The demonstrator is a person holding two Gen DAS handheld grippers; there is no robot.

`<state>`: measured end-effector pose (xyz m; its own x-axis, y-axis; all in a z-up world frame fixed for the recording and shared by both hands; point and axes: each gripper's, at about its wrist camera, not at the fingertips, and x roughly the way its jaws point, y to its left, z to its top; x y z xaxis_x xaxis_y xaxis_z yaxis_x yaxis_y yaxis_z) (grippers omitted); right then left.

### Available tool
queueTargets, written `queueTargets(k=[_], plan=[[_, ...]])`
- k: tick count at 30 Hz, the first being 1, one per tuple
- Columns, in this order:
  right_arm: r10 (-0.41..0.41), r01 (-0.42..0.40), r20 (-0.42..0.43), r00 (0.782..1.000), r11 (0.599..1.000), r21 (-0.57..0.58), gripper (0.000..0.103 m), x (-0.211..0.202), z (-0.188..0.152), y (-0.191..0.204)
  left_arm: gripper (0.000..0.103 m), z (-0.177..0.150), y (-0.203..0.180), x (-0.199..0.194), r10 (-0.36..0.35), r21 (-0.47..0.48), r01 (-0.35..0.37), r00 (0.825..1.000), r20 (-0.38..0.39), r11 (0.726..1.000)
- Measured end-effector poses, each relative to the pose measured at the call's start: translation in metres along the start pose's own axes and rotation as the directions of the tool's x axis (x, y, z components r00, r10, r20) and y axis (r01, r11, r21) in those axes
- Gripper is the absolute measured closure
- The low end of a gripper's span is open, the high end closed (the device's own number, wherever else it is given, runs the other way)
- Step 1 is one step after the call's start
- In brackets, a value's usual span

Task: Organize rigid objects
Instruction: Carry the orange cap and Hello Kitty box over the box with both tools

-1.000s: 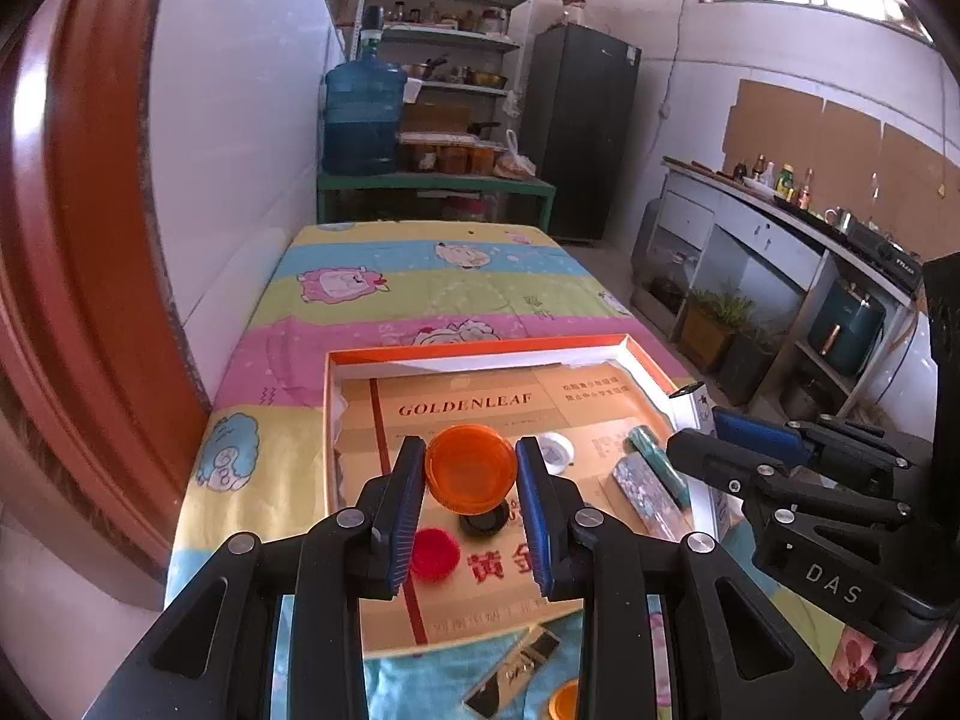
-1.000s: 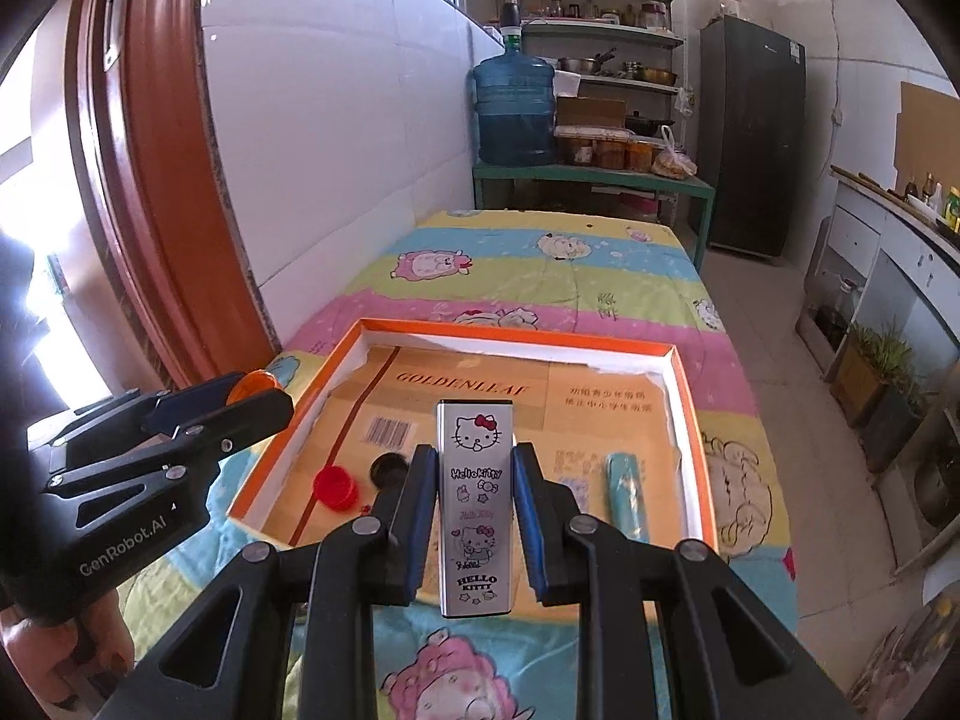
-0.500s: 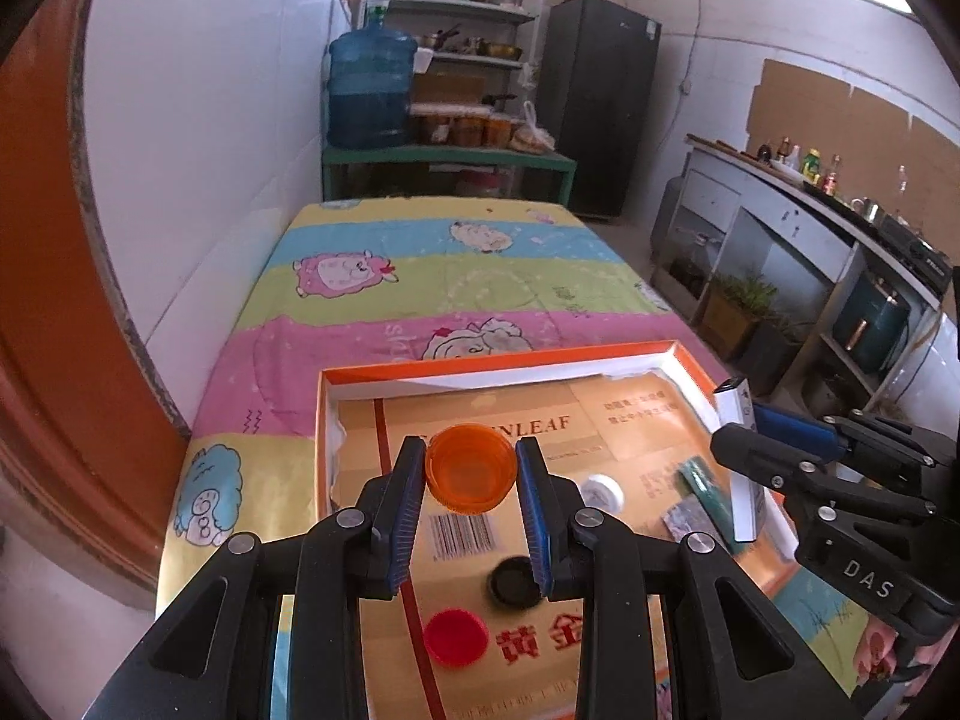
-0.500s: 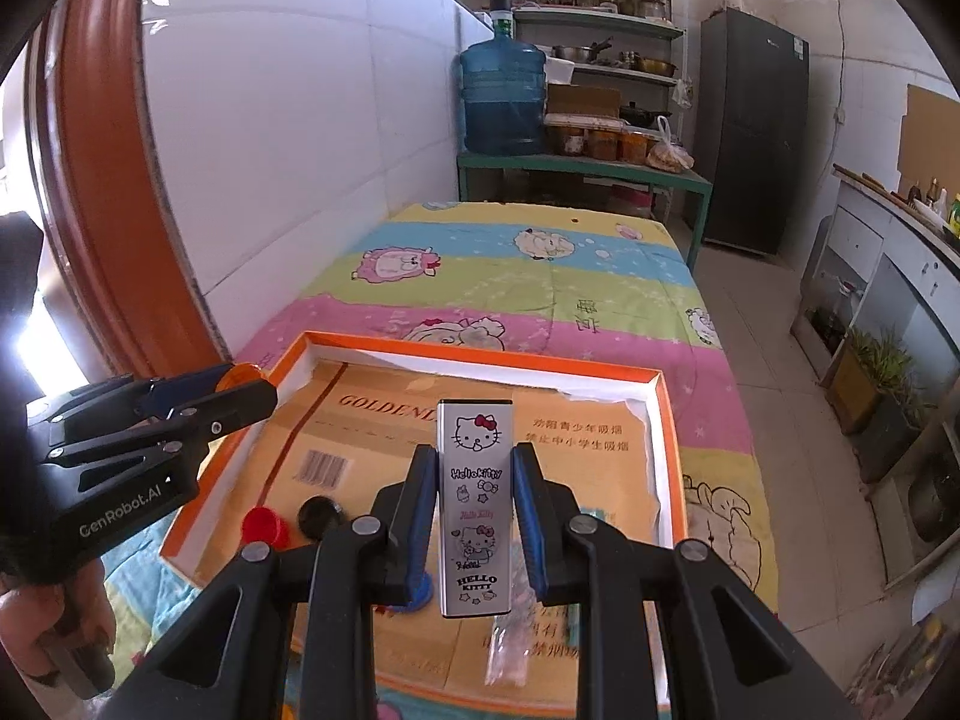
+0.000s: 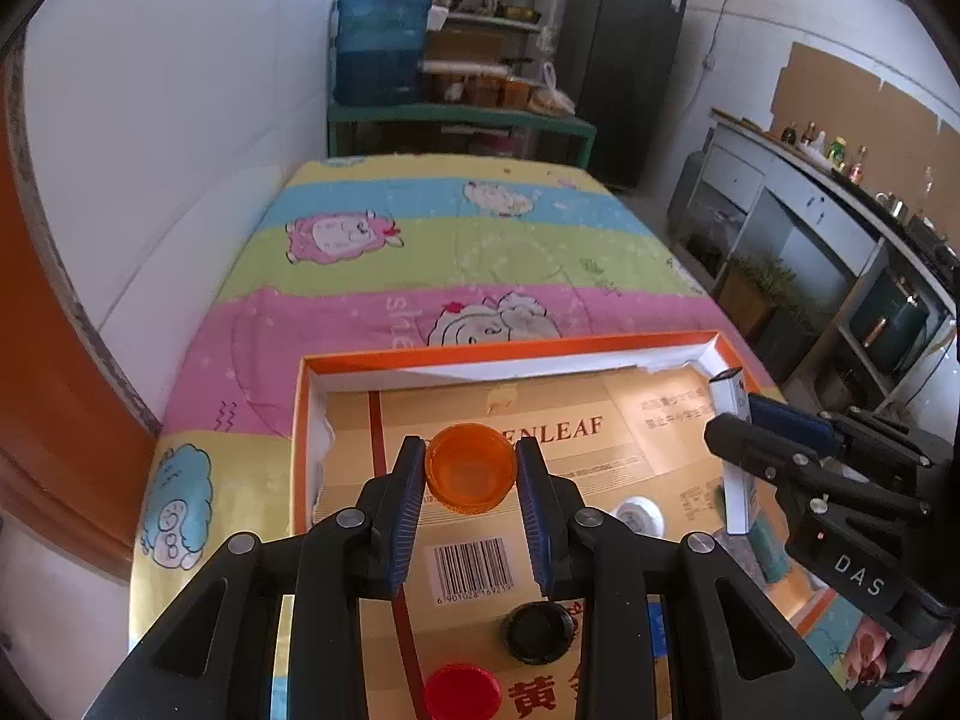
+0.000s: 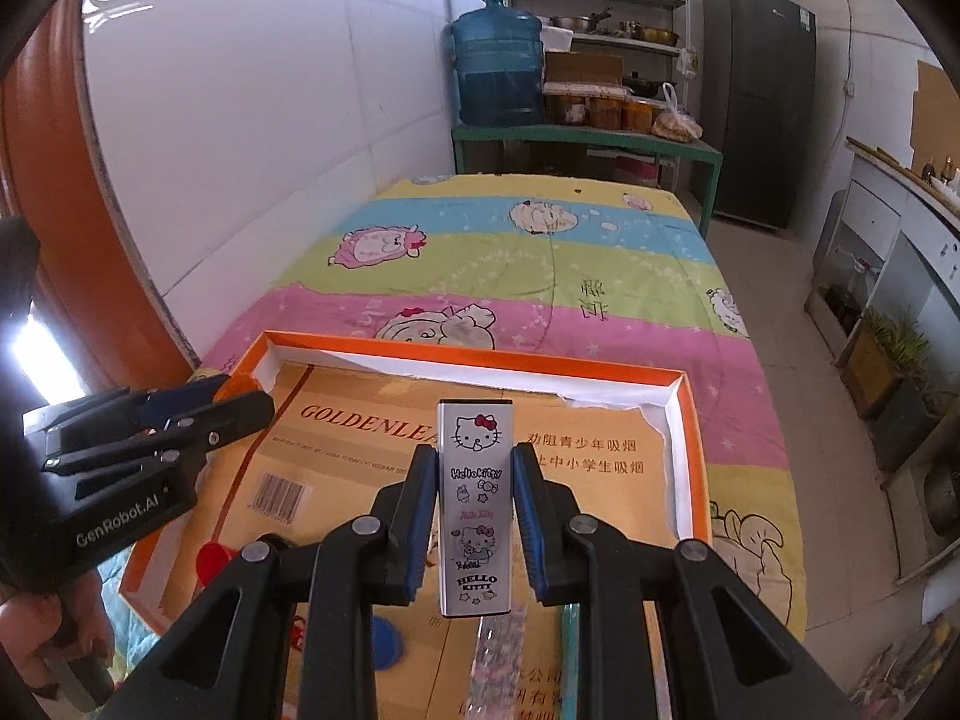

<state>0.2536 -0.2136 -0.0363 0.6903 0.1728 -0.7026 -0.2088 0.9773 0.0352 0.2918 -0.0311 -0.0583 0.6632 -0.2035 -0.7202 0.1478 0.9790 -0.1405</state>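
My left gripper [image 5: 471, 480] is shut on an orange bottle cap [image 5: 471, 469], held above the near left part of an orange-rimmed shallow box [image 5: 510, 350] lined with tan cardboard. My right gripper [image 6: 474, 507] is shut on a silver Hello Kitty box [image 6: 474, 504], held upright over the box's middle [image 6: 474, 360]. Inside the box lie a black cap [image 5: 537, 630], a red cap [image 5: 462, 690], a white cap [image 5: 639, 516] and a blue cap [image 6: 384, 633]. The right gripper [image 5: 756, 432] shows at the right of the left wrist view. The left gripper [image 6: 198, 402] shows at the left of the right wrist view.
The box rests on a striped cartoon-sheep cloth [image 6: 540, 276] covering a table against a white tiled wall [image 6: 240, 120]. A green bench with a blue water jug [image 6: 498, 72] stands beyond the table's far end. Cabinets and potted plants [image 6: 894, 354] line the right side.
Both grippers moved forward over the box with their loads still held. The box's far rim sits lower and nearer in both views, and the loose caps slid toward the bottom of the frames.
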Motion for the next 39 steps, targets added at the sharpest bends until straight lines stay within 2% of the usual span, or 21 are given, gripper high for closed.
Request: queueTargets(k=[18,30,39], plan=[[-0.002,0.001,-0.1,0.995,1.0,-0.007,0.077,0.045,0.002,-0.004,0.072,-0.004,0.007,0.034,0.008,-0.016,-0.009,0.995,-0.1,1.0],[-0.008,0.007,-0.156,0.988,1.0,-0.007,0.077,0.06,0.0,-0.006,0.072,-0.002,0.007,0.054,-0.002,-0.017,-0.002,0.981,-0.194,1.0],[-0.02,0.017,-0.213,0.977,1.0,-0.014,0.077,0.071,0.0,-0.006,0.063,-0.002,0.01,0.056,-0.051,-0.05,0.042,0.98,-0.193,0.998]])
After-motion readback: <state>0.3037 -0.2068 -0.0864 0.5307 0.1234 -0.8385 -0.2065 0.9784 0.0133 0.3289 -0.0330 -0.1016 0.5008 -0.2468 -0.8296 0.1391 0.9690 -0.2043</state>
